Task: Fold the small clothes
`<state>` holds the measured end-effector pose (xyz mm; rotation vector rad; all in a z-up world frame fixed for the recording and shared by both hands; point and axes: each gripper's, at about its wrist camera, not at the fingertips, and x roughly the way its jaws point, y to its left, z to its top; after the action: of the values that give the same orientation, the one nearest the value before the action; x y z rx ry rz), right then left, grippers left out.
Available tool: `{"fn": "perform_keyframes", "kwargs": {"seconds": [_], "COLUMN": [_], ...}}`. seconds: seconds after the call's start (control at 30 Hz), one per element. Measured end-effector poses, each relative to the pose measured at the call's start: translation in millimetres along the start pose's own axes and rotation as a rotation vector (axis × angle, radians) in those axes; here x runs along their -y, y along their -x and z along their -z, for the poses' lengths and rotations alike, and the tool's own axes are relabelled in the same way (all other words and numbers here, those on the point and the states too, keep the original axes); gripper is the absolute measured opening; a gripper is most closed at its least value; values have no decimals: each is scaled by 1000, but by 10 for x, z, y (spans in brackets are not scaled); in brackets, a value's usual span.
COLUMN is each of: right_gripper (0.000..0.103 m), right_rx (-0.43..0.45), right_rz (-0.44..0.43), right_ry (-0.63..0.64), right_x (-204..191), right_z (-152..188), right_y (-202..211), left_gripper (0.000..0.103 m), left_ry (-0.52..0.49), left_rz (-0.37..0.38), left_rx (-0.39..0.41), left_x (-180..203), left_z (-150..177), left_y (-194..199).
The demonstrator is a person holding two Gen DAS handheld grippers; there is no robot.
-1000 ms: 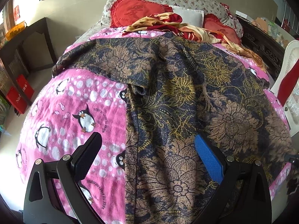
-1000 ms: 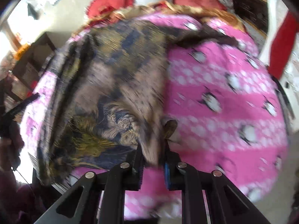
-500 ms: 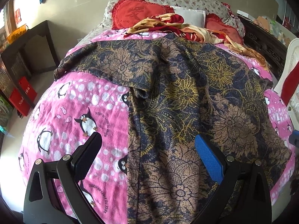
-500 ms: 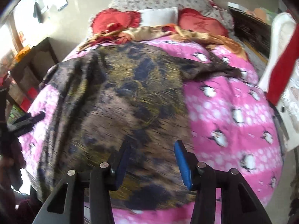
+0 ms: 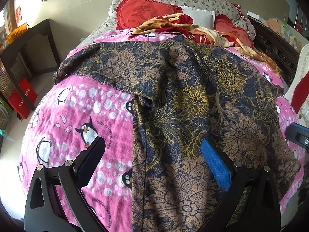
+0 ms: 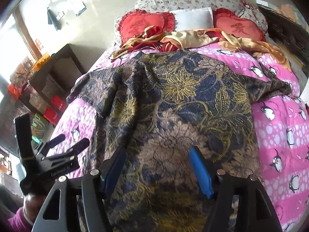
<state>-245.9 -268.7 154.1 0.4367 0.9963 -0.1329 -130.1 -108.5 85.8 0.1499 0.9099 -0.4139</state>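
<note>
A dark floral garment (image 5: pixel 193 104) in navy, brown and gold lies spread over a pink penguin blanket (image 5: pixel 81 116), one sleeve reaching left. My left gripper (image 5: pixel 152 143) hovers open above its left edge, one finger over the blanket, the blue-padded one over the cloth. In the right wrist view the garment (image 6: pixel 173 106) fills the middle. My right gripper (image 6: pixel 158 150) hangs above its near part with jaws opening and nothing pinched between them. The left gripper (image 6: pixel 67 143) shows at the left, held by a hand. A right fingertip (image 5: pixel 297 135) peeks in at the far right.
Red heart cushions (image 6: pixel 143 23), a white pillow (image 6: pixel 193 17) and a crumpled orange-red cloth (image 6: pixel 183 38) lie at the bed's head. A dark wooden cabinet (image 5: pixel 29 48) and red boxes (image 5: pixel 25 96) stand left of the bed. A white chair (image 5: pixel 301 73) stands on the right.
The right gripper let go of the garment's edge, opened wide and drew back and up. The garment now lies flat. The left gripper stayed put.
</note>
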Motion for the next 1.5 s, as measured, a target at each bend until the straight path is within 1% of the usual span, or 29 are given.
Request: {"fn": "perform_keyframes", "kwargs": {"seconds": [0.17,0.27,0.37,0.43,0.6,1.0,1.23,1.37,1.5], "right_gripper": [67,67,69,69,69,70,70,75,76], "right_rx": [14,28,27,30,44,57,68,69,69], "right_rz": [65,95,84,82,117,126,154,170,181], "right_ry": [28,41,37,44,90,94,104,103,105], "right_x": [-59,-77,-85,-102,-144,-128,-112,-88,-80], "right_z": [-126,-153,-173,-168,-147,-149,-170,-174,-181], "right_y": [-187,-253,-296,-310,-331,-407,-426,-442,-458], "left_gripper": [100,100,100,100,100,100,100,100,100], "left_ry": [-22,-19,0,4,12,8,8,5,3], "left_rz": [-8,-10,4,-9,-24,-41,-37,-39,-36], "left_rx": [10,8,16,17,17,15,16,19,18], "left_x": [56,62,36,25,5,15,21,39,57], "left_z": [-53,-73,-74,-82,-83,-104,-123,-150,-170], "left_y": [-22,-24,-10,-15,-37,-72,-83,-84,-93]}}
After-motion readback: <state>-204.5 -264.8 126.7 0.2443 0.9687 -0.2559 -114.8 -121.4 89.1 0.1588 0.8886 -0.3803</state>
